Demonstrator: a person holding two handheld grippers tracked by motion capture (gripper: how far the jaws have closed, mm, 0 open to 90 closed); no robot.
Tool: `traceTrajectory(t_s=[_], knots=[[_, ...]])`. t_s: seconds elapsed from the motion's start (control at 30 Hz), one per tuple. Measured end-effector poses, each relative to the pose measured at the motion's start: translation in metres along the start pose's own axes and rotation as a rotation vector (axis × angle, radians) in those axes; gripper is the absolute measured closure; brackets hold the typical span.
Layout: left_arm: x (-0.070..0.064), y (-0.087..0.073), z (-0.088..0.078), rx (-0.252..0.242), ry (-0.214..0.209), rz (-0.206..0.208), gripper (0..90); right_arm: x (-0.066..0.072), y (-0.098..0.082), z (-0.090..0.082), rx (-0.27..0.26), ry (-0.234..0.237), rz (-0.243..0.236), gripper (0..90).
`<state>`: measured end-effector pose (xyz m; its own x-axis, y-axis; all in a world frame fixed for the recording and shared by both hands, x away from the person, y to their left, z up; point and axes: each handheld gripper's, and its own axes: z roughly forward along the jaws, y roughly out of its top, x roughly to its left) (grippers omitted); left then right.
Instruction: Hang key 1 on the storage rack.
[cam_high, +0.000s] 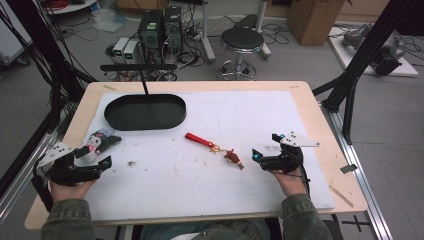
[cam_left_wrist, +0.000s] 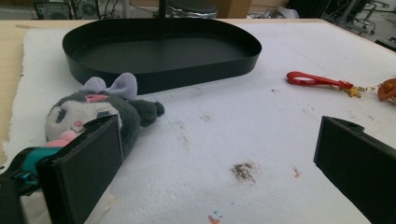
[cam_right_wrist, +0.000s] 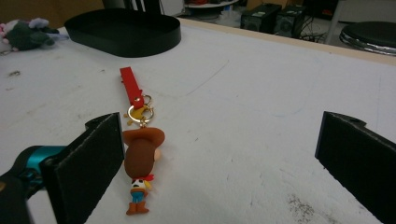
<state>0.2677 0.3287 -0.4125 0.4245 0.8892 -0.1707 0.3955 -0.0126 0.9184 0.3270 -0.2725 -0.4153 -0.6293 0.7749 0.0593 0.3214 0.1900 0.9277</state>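
- The cowboy keychain (cam_right_wrist: 139, 175) lay flat on the white mat (cam_high: 210, 170), just beside the right hand-held gripper (cam_high: 265, 150), off its left jaw rather than between the two; its figure end was nearest that gripper.
- Its long axis ran from the figure through the gold ring (cam_right_wrist: 139, 112) to the red strap (cam_right_wrist: 130, 86), pointing away from the right hand-held gripper toward the black oval tray (cam_high: 145, 112) beyond.
- The right hand-held gripper stood spread wide and empty; by my reading it needed a small shift toward its left jaw's side to straddle the figure.
- The plush toy (cam_left_wrist: 93, 112) lay against the outer side of the left jaw of the left hand-held gripper (cam_high: 92, 165), also outside the gap, with the tray straight ahead of it.
- The left hand-held gripper was likewise spread, pinching nothing.
- Each thing lay nearer its own side's hand, the keychain well apart from the left one.
- The table (cam_high: 320, 130) carried the mat; no brand, label or writing could be read on anything.
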Motion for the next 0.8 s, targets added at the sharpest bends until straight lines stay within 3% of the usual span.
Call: traceTrajectory(t_s=[0.1,0.4,0.8], knots=[[0.000,0.000,0.000,0.001,-0.004,-0.003,1.7,0.001,-0.001,0.003,0.032,0.001,-0.006,0.4],[0.001,-0.001,0.002,0.005,-0.008,-0.005,1.7,0.002,0.000,0.005,0.054,0.018,-0.017,0.4],[0.002,-0.001,0.001,-0.004,-0.004,-0.005,1.7,0.011,0.018,0.012,0.087,0.047,-0.061,0.4]])
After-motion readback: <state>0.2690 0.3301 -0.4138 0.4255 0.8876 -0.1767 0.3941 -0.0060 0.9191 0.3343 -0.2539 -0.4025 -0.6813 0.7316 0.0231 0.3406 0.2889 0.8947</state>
